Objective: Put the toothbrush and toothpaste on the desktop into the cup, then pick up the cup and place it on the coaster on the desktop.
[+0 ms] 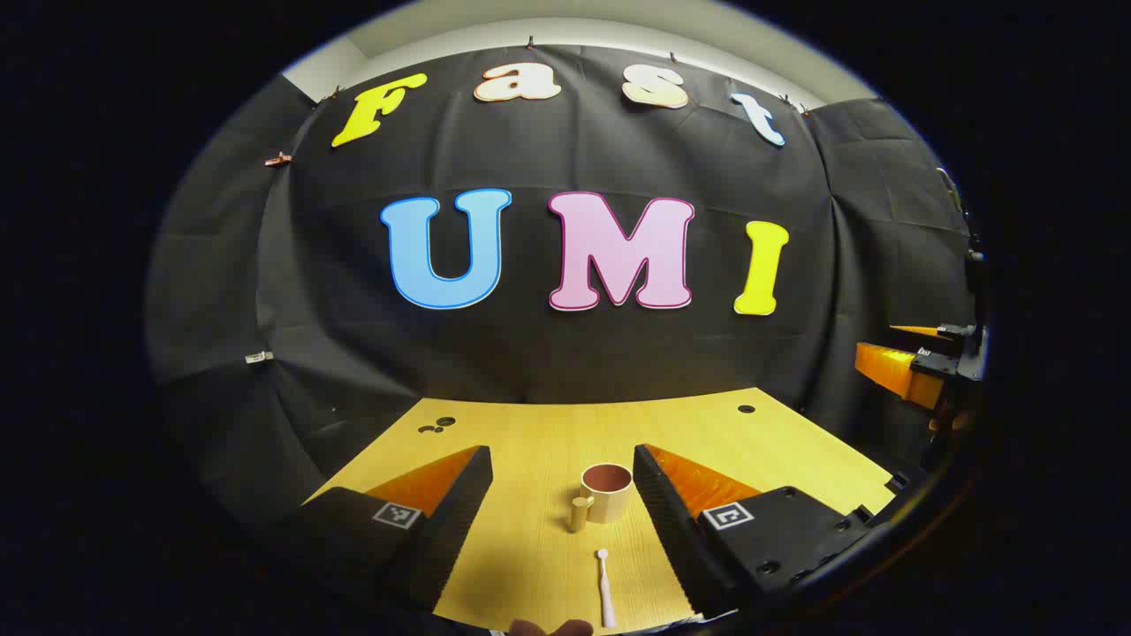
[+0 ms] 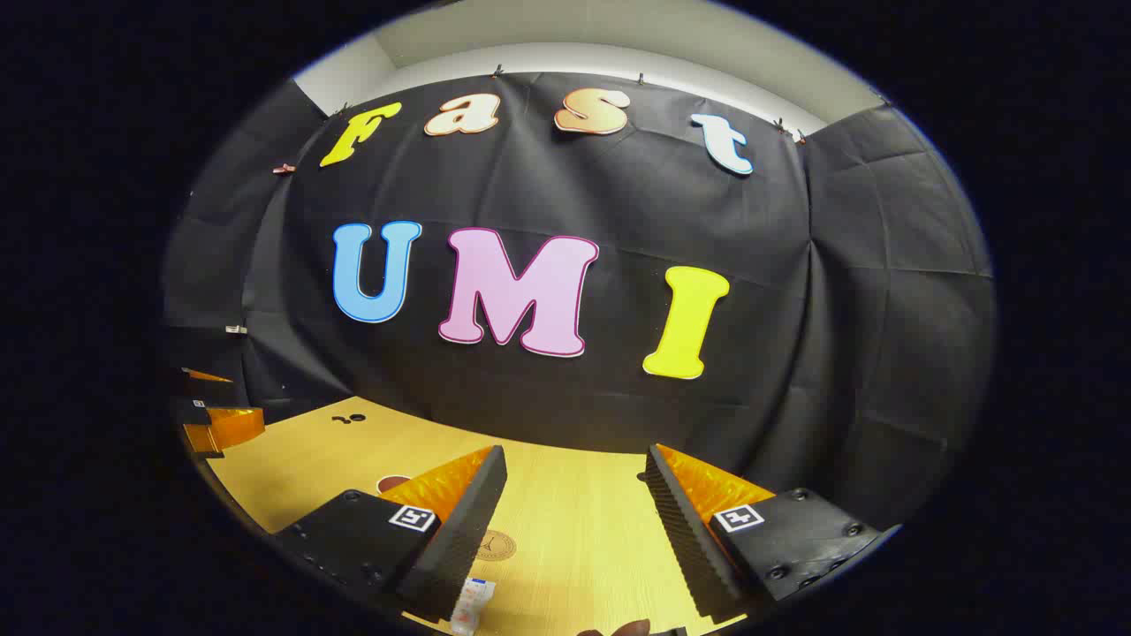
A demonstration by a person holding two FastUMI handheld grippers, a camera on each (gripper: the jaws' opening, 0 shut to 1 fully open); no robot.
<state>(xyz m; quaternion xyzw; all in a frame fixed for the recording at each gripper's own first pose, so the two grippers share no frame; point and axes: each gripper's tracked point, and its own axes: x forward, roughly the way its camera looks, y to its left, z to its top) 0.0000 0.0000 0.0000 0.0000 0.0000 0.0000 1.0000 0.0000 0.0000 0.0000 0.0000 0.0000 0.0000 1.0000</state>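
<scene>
In the left gripper view a beige cup (image 1: 606, 493) with a side handle and a brownish inside stands upright on the wooden desktop (image 1: 530, 424). It sits between and beyond the spread fingers of my left gripper (image 1: 561, 455), which is open and empty. A pale toothbrush (image 1: 604, 587) lies flat in front of the cup, head toward it. In the right gripper view my right gripper (image 2: 574, 455) is open and empty above the desktop (image 2: 583, 521). A round tan coaster (image 2: 495, 545) lies by its left finger, and a white toothpaste tube (image 2: 471, 605) lies nearer, partly hidden. The cup's rim (image 2: 391, 483) peeks out behind that finger.
The right gripper (image 1: 919, 362) hangs off the table's right edge in the left gripper view. The left gripper (image 2: 216, 415) shows far left in the right gripper view. Small dark holes (image 1: 747, 409) mark the table's far side, with the black cloth wall behind. A fingertip (image 2: 618, 629) shows at the bottom.
</scene>
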